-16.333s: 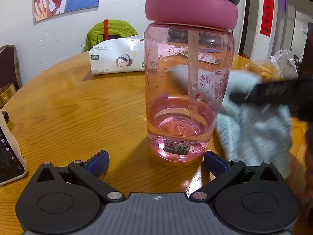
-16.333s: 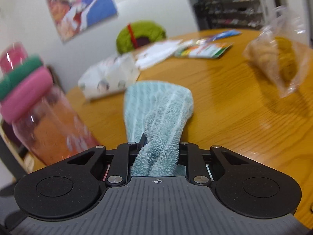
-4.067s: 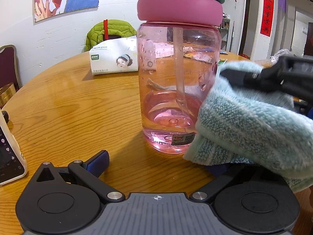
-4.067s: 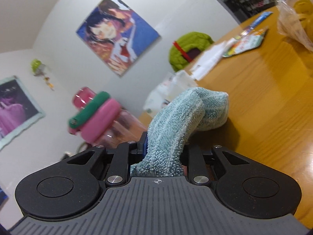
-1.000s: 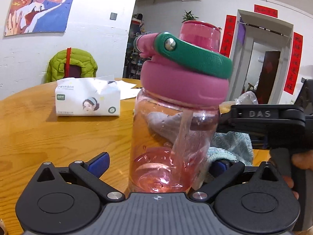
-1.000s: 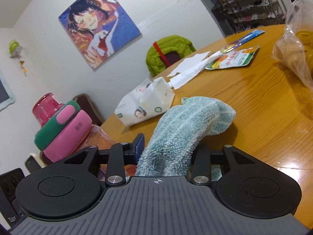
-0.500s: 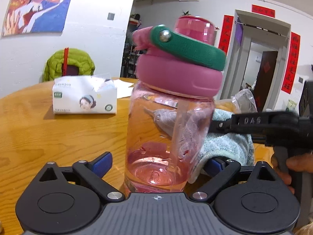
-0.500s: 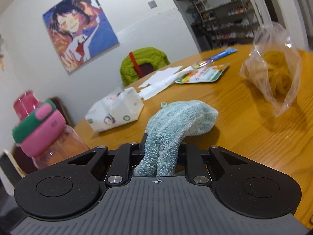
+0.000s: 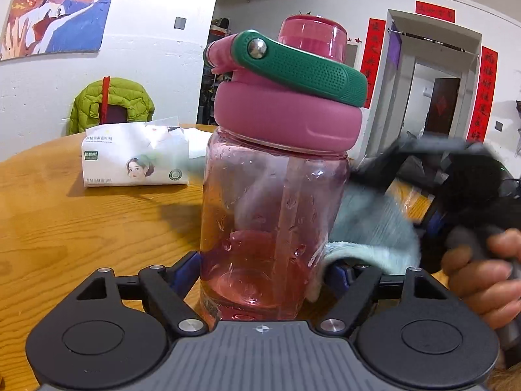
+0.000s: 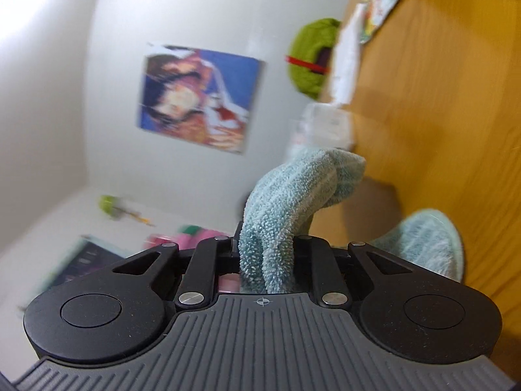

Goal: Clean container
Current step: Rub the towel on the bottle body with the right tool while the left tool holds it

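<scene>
A clear pink bottle (image 9: 273,215) with a pink lid and green handle stands upright on the wooden table (image 9: 65,228), a little liquid at its bottom. My left gripper (image 9: 263,272) has the bottle's base between its jaws, which are closing; the blue pads (image 9: 189,268) sit close beside its walls. To the bottle's right, my right gripper (image 9: 433,166), blurred and held by a hand (image 9: 482,270), presses a light blue towel (image 9: 368,224) against the bottle's side. In the right wrist view, rolled and blurred, that gripper (image 10: 267,247) is shut on the towel (image 10: 293,202); the bottle lid (image 10: 195,238) peeks out behind.
A white tissue pack (image 9: 133,159) lies on the table behind the bottle, left of it. A green jacket (image 9: 110,104) hangs on a chair at the far edge. Papers and a colourful packet (image 10: 381,3) lie farther along the table (image 10: 439,97).
The left jaws have narrowed from wide open to close around the bottle's base. My right gripper tightened on the towel, then rolled and sank beside the bottle.
</scene>
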A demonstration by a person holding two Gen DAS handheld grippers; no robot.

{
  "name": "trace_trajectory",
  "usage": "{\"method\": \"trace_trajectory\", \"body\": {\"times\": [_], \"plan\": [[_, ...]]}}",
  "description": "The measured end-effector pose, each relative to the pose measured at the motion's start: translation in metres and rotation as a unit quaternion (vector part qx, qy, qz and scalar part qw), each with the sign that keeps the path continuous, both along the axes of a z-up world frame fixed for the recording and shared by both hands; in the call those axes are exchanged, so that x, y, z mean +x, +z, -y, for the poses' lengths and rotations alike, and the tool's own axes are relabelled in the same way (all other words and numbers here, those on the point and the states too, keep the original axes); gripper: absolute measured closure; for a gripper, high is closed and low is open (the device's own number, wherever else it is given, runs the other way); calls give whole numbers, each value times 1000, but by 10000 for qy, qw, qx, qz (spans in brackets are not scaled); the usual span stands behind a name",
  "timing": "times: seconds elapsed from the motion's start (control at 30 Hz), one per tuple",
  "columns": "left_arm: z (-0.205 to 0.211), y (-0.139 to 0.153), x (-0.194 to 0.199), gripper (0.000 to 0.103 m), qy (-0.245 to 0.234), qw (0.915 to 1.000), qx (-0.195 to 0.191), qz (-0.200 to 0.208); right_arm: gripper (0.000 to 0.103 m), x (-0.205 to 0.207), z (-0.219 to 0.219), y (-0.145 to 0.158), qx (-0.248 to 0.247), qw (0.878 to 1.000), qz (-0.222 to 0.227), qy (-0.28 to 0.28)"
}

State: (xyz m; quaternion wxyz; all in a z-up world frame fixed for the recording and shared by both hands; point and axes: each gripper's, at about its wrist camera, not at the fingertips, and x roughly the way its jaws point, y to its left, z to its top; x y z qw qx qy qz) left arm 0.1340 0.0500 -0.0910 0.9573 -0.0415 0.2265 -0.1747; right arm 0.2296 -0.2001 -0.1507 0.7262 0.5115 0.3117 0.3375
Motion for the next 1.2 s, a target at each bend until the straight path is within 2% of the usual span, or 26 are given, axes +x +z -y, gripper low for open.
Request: {"method": "trace_trajectory", "body": {"times": [0.07,0.13,0.17,0.23,0.3,0.37,0.43,0.5,0.6,0.67,0.73,0.9,1.0,1.1,1.2], "plan": [[-1,-1,1,27,2,10000,35,3,85,0,-6,1,-637,9978,-165,-3],[-2,-1,1,27,6,10000,85,8,84,-2,-9,5,-976,9951,-150,-33],[-2,-1,1,27,7,10000,90,8,84,-5,-7,7,-942,9955,-20,-58],[-4,-1,1,27,3,10000,66,4,84,-14,3,15,-338,9983,449,-121],[-3,-1,0,27,3,10000,88,9,84,-21,14,21,370,9956,857,-127],[-1,-1,-1,27,6,9999,130,14,84,-24,20,22,757,9927,933,-81],[3,-1,0,27,11,9998,201,17,84,-21,18,16,782,9946,684,40],[4,-1,1,27,13,9998,211,16,84,-18,11,9,483,9981,368,50],[4,-1,2,27,13,9998,216,14,84,-13,-2,4,-405,9992,-14,19],[5,-2,3,27,14,9997,245,13,83,-13,-8,4,-845,9964,-83,-10],[6,-2,3,27,13,9997,249,10,81,-15,-10,6,-1050,9945,17,-32],[7,0,0,24,27,9997,225,3,80,-20,-7,10,-1117,9935,180,-80],[9,4,-13,11,311,9992,232,118,80,-25,-2,16,-1073,9930,426,-249],[13,8,-31,10,648,9971,278,298,80,-31,4,22,-1015,9908,716,-531],[25,5,-39,11,469,9971,480,357,80,-33,9,25,-726,9920,853,-574]]}}
